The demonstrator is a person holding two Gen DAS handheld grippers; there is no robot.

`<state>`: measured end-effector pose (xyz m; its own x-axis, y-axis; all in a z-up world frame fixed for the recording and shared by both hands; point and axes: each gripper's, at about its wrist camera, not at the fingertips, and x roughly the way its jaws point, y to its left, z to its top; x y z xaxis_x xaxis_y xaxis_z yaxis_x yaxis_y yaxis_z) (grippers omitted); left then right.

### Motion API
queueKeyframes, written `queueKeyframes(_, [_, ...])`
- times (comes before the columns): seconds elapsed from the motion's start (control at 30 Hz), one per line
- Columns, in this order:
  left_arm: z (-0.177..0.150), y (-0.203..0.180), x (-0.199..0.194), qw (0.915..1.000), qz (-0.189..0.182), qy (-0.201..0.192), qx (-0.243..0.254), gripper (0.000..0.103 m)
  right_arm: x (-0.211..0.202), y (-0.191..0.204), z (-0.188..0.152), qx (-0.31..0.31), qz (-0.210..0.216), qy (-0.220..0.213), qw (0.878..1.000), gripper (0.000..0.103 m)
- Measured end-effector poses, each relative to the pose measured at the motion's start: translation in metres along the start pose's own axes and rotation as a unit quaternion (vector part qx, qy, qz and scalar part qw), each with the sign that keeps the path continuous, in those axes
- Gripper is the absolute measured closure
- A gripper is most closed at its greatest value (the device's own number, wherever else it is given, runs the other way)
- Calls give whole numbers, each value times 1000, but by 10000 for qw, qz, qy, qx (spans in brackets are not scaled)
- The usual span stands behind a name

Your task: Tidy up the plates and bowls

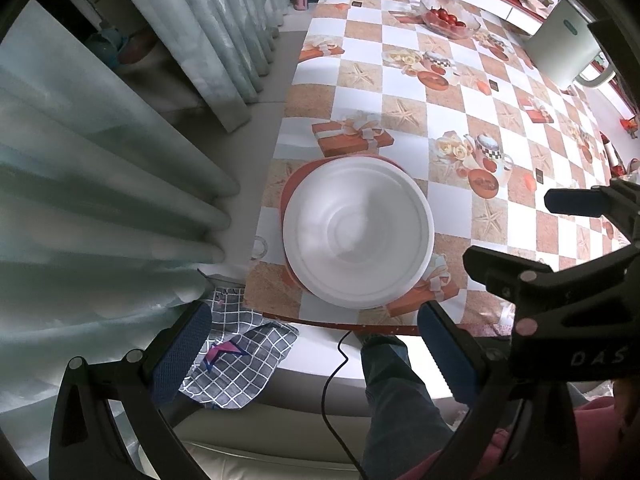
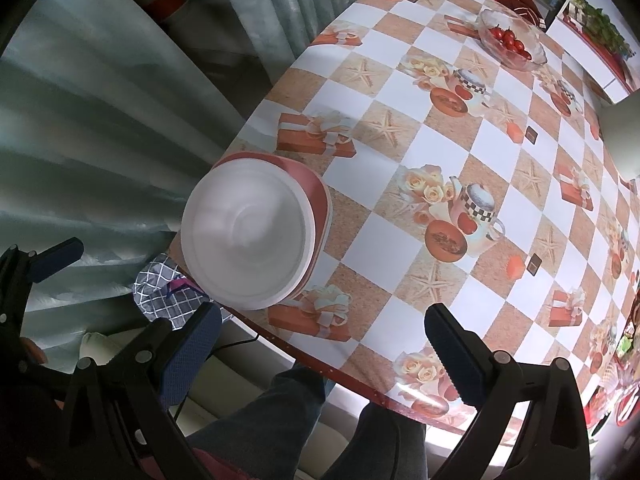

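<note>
Left claw point(image 1: 316, 356) hangs with its blue-padded fingers spread wide and empty, above the near edge of the counter point(image 1: 452, 128). Right claw point(image 2: 324, 354) hovers the same way, fingers apart, gripping nothing. Just ahead of both sits the white bowl point(image 1: 358, 232), upright on a red plate point(image 1: 290, 196), close to the counter's near corner by the curtain point(image 1: 120, 168). Well beyond, at the far end, a glass bowl of tomatoes point(image 1: 450, 18) rests on the checkered cloth.

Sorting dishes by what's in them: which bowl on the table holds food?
The clear glass bowl at the far end holds red tomatoes; the white bowl near the edge is empty.
</note>
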<state>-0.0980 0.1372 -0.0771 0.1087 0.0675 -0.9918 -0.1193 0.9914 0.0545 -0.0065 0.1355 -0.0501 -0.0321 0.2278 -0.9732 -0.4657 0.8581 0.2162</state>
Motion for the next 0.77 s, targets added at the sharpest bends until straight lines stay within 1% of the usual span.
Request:
queueKeyframes(0.53, [-3, 5, 1, 10000, 14, 43, 29, 0, 3, 9, 1, -151, 61, 5, 9999, 1])
queueKeyframes(0.67, [-3, 5, 1, 9999, 81, 44, 50, 0, 3, 9, 1, -147, 64, 18, 9999, 1])
queueKeyframes(0.77, [-2, 5, -6, 9997, 153, -187, 49, 0, 4, 9, 1, -126, 89, 21, 9999, 1])
